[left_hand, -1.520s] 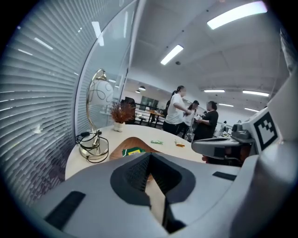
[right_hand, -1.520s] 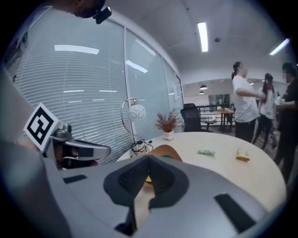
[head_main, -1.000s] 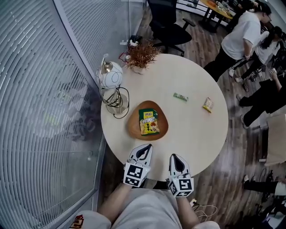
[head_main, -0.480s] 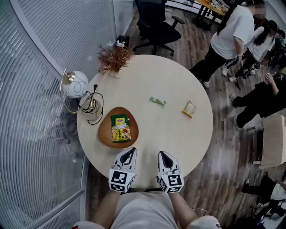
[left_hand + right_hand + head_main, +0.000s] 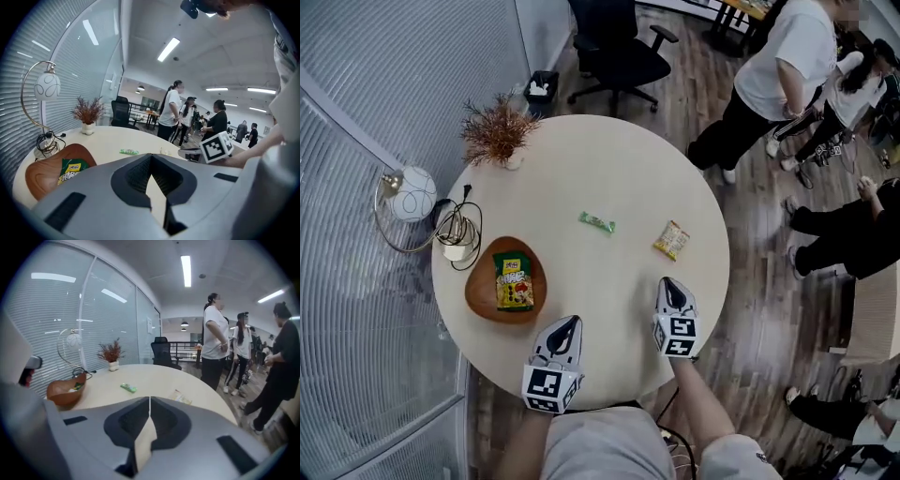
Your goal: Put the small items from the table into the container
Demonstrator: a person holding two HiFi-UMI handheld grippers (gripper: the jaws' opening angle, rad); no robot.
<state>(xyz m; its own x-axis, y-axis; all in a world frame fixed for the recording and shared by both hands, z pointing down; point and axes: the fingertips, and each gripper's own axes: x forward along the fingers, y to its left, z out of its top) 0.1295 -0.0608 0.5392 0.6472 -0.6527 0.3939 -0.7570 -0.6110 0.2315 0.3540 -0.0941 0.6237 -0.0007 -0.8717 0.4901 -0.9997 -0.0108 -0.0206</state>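
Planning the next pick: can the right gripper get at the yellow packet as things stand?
Probably yes: only bare table lies between the right gripper and the yellow packet, though its fingers are shut now.

No words or numbers can be read, print on the snack packet [image 5: 514, 280] in the wooden bowl [image 5: 478, 294] too small, green wrapper [image 5: 597, 222] and yellow packet [image 5: 672, 240] likewise, coded square markers [image 5: 546, 387] on left gripper [image 5: 571, 322] and right gripper [image 5: 668, 282].

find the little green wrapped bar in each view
Head view: green wrapped bar near the table's middle, left of the yellow packet.
Left gripper view: green wrapped bar on the tabletop, right of the wooden bowl.
Right gripper view: green wrapped bar left of centre.
Shared landmark: potted dried plant at the table's far edge.
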